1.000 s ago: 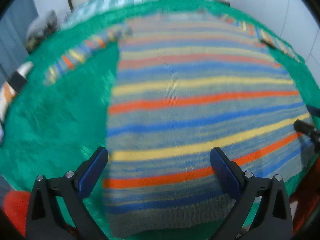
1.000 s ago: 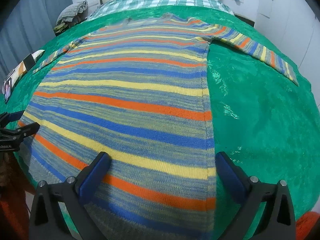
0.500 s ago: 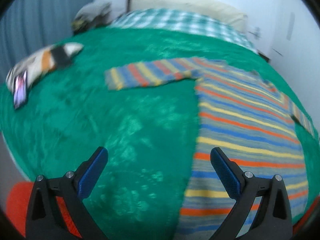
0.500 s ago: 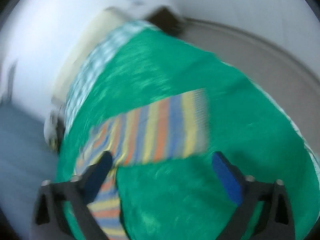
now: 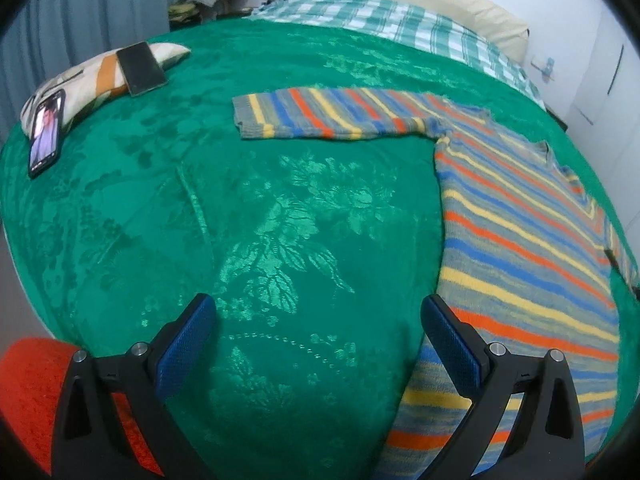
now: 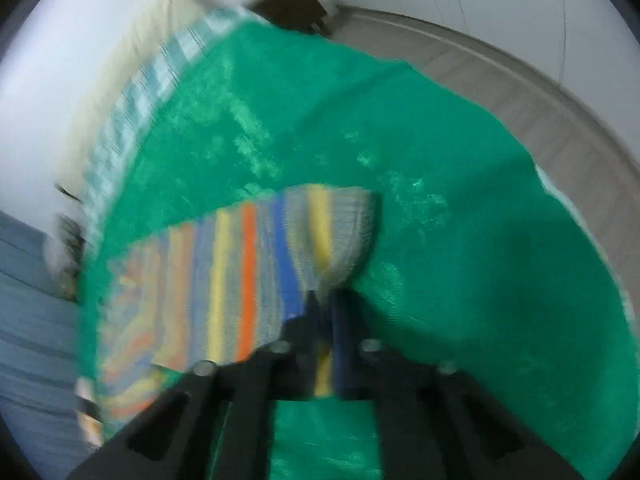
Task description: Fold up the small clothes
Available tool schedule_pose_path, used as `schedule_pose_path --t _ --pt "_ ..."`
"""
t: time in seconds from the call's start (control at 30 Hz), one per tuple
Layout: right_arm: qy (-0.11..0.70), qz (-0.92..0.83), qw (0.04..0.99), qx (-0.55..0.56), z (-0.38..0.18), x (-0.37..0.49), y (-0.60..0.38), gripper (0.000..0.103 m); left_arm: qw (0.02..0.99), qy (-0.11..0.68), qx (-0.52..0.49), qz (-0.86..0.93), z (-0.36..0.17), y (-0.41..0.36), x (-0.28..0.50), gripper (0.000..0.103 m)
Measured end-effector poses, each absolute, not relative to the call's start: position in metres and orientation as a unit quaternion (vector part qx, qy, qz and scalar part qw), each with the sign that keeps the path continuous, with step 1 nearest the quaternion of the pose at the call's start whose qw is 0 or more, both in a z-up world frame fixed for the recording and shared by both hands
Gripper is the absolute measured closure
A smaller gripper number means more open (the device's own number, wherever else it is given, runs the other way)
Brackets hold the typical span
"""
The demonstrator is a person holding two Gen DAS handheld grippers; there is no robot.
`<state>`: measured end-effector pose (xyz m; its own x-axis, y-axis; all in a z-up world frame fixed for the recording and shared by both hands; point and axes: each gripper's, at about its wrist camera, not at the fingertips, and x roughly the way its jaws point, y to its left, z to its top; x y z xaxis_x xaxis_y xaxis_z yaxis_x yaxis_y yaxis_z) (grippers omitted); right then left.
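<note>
A striped knit sweater [image 5: 520,248] in grey, blue, orange and yellow lies flat on the green bedspread [image 5: 248,208]. Its left sleeve [image 5: 328,114] stretches out to the left in the left wrist view. My left gripper [image 5: 316,328] is open and empty above bare bedspread, left of the sweater's body. In the blurred right wrist view my right gripper [image 6: 326,304] is shut on the cuff end of the sweater's right sleeve [image 6: 248,272], which bunches at the jaws.
A patterned pillow [image 5: 92,76] at the far left carries a dark phone [image 5: 142,68] and a lit phone [image 5: 46,132]. A checked sheet [image 5: 384,24] and cream pillow lie at the head of the bed. The bed edge and floor [image 6: 520,92] are to the right.
Both grippers swung away from the sweater's hem. The left one turned left over bare bedspread. The right one moved to the right sleeve and closed on its cuff.
</note>
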<state>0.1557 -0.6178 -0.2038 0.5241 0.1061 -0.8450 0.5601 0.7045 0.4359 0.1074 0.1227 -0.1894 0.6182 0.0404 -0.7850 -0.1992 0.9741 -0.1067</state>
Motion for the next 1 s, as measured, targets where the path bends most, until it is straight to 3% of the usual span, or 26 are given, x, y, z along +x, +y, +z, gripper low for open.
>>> schedule_pose_path --t 0.2,0.4,0.63,0.67,0.7,0.73,0.77,0.9,1.0 --pt "0.442 -0.157 0.85 0.24 -0.132 0.18 -0.578 0.098 0.899 0.429 -0.077 0.051 -0.188 0.114 0.107 0.001" --pt "0.384 0.016 0.895 0.228 -0.037 0.229 -0.473 0.098 0.893 0.439 -0.092 0.038 -0.192 0.116 0.111 0.001" --pt "0.395 0.136 0.88 0.228 -0.042 0.302 -0.328 0.094 0.89 0.442 -0.107 0.038 -0.193 0.122 0.107 0.001" --pt "0.408 0.159 0.864 0.248 -0.058 0.308 -0.316 0.076 0.889 0.443 -0.106 0.037 -0.193 0.121 0.107 0.001" --pt "0.426 0.172 0.847 0.268 -0.072 0.317 -0.306 0.037 0.889 0.444 -0.106 0.036 -0.193 0.121 0.107 0.001" --pt "0.434 0.176 0.834 0.291 -0.085 0.322 -0.299 0.021 0.889 0.444 -0.106 0.036 -0.193 0.121 0.106 0.001" --pt "0.428 0.179 0.832 0.304 -0.091 0.315 -0.3 0.015 0.889 0.444 -0.107 0.036 -0.193 0.121 0.106 0.001" --pt "0.405 0.185 0.822 0.355 -0.102 0.303 -0.321 0.015 0.889 0.443 -0.11 0.032 -0.192 0.121 0.105 0.001" --pt "0.435 0.134 0.83 0.322 -0.11 0.292 -0.352 0.016 0.888 0.447 -0.108 0.029 -0.195 0.117 0.107 0.001"
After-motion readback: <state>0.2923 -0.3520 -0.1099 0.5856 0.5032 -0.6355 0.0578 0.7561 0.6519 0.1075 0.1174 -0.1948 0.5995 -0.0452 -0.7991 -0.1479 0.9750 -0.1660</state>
